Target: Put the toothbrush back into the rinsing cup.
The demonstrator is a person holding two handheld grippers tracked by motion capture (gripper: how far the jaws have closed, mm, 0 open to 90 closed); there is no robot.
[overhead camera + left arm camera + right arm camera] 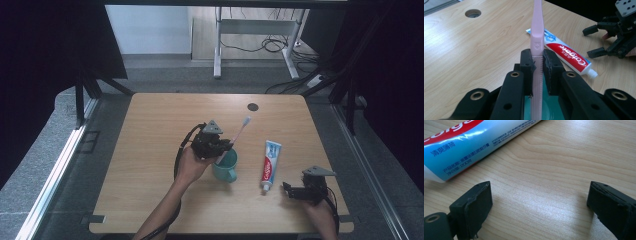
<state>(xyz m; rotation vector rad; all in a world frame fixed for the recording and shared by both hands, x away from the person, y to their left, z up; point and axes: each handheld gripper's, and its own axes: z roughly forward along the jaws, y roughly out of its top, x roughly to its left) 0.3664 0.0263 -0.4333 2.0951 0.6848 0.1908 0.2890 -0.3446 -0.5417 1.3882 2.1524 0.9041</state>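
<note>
On the light wooden tabletop [150, 150], the left gripper [216, 146] sits just left of centre, its fingers [527, 65] clamped on the ribbed handle of a pale pink plastic toothbrush [537, 45]. In the high view the toothbrush tilts toward one o'clock, its bristle head up and away from the person, its lower end inside a teal plastic mug [227, 167] that stands directly under the gripper at its five o'clock side. In the left gripper view the mug's green interior shows below the clamped handle.

A red, white and blue toothpaste tube [270, 164] lies flat on the tabletop at three o'clock from the mug, near it but apart, cap end toward the person.

The right gripper [291, 190] rests at the five o'clock part of the tabletop, just beside the tube's cap end, its fingers [475, 202] spread wide with bare wood between them and gripping nothing.

A small dark round hole [253, 106] sits in the tabletop near its far edge, at twelve o'clock.
</note>
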